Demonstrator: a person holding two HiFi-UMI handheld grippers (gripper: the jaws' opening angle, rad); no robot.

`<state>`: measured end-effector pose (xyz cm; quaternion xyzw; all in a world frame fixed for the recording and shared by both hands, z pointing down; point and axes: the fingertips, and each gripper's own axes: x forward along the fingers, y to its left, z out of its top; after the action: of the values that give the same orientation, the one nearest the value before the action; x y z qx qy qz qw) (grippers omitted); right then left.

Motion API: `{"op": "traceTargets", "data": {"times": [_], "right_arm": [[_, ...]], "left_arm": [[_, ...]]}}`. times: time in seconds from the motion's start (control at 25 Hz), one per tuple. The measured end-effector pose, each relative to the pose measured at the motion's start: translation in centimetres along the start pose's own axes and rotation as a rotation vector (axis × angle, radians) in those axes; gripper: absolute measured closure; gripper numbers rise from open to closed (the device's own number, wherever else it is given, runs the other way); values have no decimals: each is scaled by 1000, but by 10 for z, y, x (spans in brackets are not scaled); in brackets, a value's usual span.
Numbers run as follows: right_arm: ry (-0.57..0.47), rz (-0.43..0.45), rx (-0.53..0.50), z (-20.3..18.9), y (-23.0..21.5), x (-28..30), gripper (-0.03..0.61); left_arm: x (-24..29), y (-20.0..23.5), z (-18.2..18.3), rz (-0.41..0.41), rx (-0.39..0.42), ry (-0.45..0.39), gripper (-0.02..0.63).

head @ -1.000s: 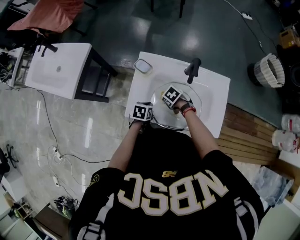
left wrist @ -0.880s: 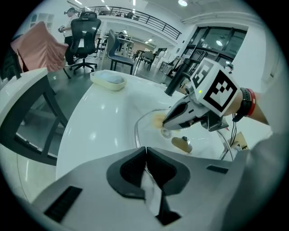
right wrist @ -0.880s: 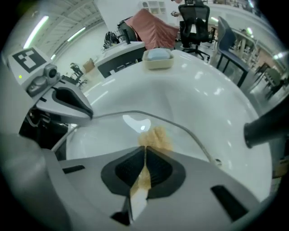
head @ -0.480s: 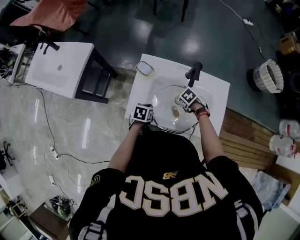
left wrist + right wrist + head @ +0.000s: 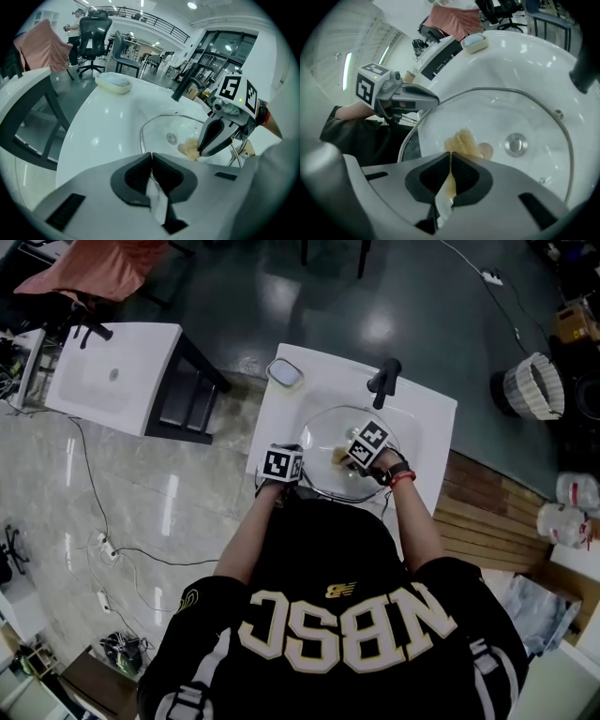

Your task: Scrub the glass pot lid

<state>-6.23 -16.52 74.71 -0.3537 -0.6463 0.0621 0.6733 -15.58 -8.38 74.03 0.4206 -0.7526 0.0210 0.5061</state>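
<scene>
A clear glass pot lid (image 5: 319, 432) with a metal rim is held tilted over the white sink basin (image 5: 427, 432). My left gripper (image 5: 300, 474) is shut on the lid's near-left rim (image 5: 142, 136). My right gripper (image 5: 345, 457) is shut on a yellow sponge (image 5: 461, 142) and presses it against the glass near the lid's middle. The left gripper view shows the sponge (image 5: 188, 149) under the right gripper's fingers (image 5: 213, 136). In the right gripper view the lid (image 5: 534, 110) fills the centre, and the left gripper (image 5: 415, 97) holds its far edge.
A black faucet (image 5: 385, 379) stands at the back of the sink. A soap dish (image 5: 285, 373) sits on the sink's back left corner. A second white sink (image 5: 117, 376) stands to the left. The basin drain (image 5: 515, 144) shows through the glass.
My right gripper swept the sponge from the lid's middle out to the right, then came partly back toward the centre. The left gripper kept its hold on the rim.
</scene>
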Motion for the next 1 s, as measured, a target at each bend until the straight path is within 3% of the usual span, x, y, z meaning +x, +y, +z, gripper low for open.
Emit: {"op": "traceTargets", "data": {"times": [0.12, 0.28, 0.52, 0.72, 1.0], "right_arm": [[-82, -47, 22, 30, -6, 11, 558], [-174, -181, 78, 59, -41, 10, 558], [-152, -343, 94, 36, -82, -15, 558], [-78, -312, 79, 1, -60, -22, 558], [-47, -304, 65, -5, -32, -12, 558]], "left_arm": [[0, -2, 0, 2, -2, 0, 598], [1, -2, 0, 4, -4, 2, 598], [2, -2, -2, 7, -7, 3, 598], [1, -1, 0, -7, -4, -3, 598], [2, -2, -1, -13, 9, 12, 598]]}}
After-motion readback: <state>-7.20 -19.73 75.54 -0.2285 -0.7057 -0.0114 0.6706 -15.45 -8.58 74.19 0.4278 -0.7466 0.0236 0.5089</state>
